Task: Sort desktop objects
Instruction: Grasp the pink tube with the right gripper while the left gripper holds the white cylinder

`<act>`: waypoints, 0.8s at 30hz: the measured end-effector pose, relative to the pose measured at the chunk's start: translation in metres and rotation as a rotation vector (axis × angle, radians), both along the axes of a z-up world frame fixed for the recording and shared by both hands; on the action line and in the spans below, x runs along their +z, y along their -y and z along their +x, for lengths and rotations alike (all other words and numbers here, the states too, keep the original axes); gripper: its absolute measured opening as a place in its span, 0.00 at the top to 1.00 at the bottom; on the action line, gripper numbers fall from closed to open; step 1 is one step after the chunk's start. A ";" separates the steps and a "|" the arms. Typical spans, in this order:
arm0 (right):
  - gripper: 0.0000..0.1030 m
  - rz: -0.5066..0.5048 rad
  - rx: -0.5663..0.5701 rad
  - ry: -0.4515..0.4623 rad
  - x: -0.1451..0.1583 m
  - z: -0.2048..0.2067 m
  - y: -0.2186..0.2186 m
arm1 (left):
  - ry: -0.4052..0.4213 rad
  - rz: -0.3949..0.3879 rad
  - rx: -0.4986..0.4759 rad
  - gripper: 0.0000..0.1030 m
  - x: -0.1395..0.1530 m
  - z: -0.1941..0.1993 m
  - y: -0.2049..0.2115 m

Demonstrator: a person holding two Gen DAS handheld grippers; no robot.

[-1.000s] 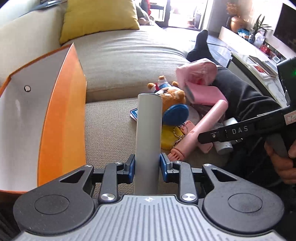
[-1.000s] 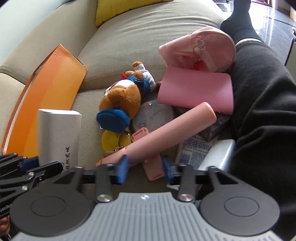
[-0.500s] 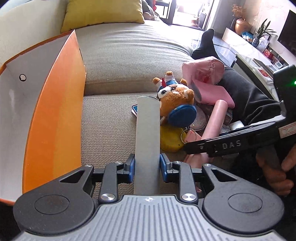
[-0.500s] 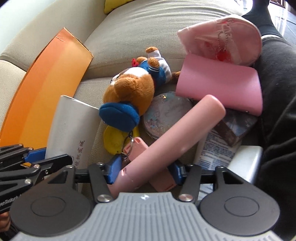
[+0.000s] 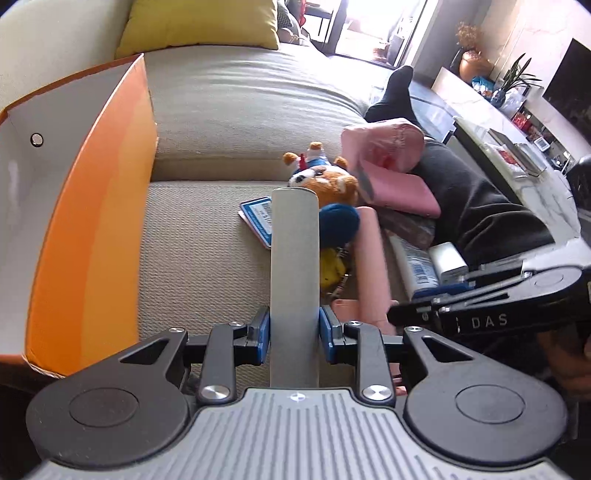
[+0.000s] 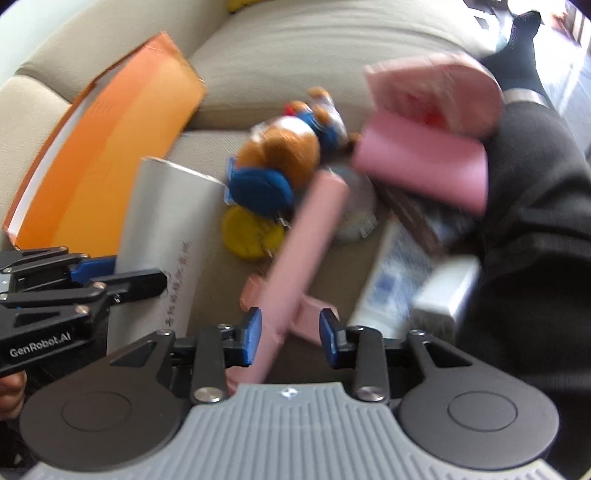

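early in the sort, i judge: left gripper (image 5: 294, 328) clamps the grey cardboard tube (image 5: 294, 258); right gripper (image 6: 290, 338), jaws apart, straddles the pink plastic cylinder (image 6: 303, 251); the pile remains, right of the orange paper box (image 5: 96, 221).

The box (image 5: 92, 229) is orange outside and white inside. The held tube (image 5: 294, 258) is plain grey (black characters run along it). A brown plush bear (image 5: 328, 181) wears blue, beside a pale pink cylinder (image 6: 306, 243), a yellow keychain charm (image 6: 251, 232) and a yellow-green cushion (image 5: 199, 22).
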State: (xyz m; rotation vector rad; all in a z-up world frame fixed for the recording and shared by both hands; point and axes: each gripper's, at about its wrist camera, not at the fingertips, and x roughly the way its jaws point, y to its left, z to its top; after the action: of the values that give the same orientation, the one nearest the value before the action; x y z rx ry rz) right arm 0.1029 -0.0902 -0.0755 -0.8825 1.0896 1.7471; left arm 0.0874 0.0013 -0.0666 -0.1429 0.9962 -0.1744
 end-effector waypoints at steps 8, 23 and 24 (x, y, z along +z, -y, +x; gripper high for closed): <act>0.66 -0.047 -0.187 -0.101 -0.013 0.027 0.012 | -0.018 -0.024 0.011 0.70 -0.010 0.007 0.012; 0.72 -0.050 -0.237 -0.130 -0.027 0.029 0.009 | -0.032 -0.031 -0.006 0.70 -0.022 0.016 0.020; 0.74 -0.046 -0.232 -0.130 -0.026 0.030 0.010 | -0.031 -0.030 -0.006 0.70 -0.022 0.016 0.021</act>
State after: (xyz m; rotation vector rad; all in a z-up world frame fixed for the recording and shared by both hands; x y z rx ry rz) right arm 0.1325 -0.1004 -0.1017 -0.6475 1.2688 1.6085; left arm 0.1032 -0.0193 -0.0883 -0.1702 1.0258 -0.1931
